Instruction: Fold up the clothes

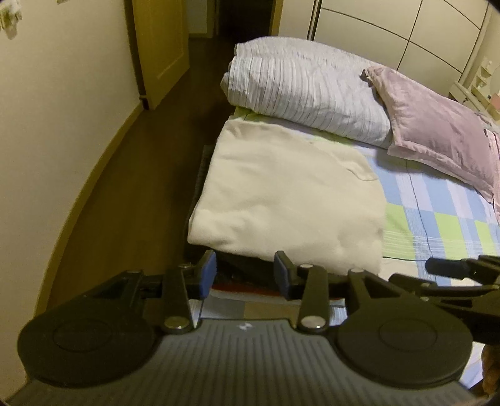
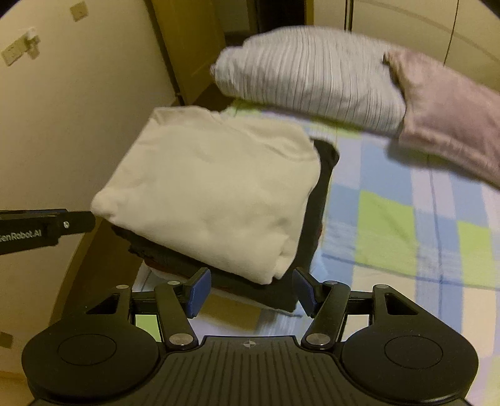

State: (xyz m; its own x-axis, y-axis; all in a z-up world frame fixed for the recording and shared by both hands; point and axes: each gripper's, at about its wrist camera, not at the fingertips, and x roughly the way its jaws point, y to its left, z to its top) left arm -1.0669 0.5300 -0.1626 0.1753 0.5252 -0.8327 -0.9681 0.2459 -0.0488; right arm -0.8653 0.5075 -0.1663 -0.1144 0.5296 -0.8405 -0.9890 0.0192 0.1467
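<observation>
A folded cream garment (image 1: 287,200) tops a small stack at the bed's left edge, with a dark garment (image 1: 243,265) under it. In the right wrist view the cream garment (image 2: 212,193) lies over the dark garment (image 2: 318,218), whose edge shows on the right. My left gripper (image 1: 245,274) is open just in front of the stack's near edge, and its blue pads touch nothing. My right gripper (image 2: 251,290) is open wide at the stack's near corner, with its pads clear of the cloth.
A striped folded duvet (image 1: 306,90) and a pink pillow (image 1: 437,137) lie beyond the stack on the checked bedsheet (image 1: 437,218). Dark floor (image 1: 140,171), a wall and a door (image 1: 162,47) lie to the left. White wardrobe doors (image 1: 390,28) stand behind the bed.
</observation>
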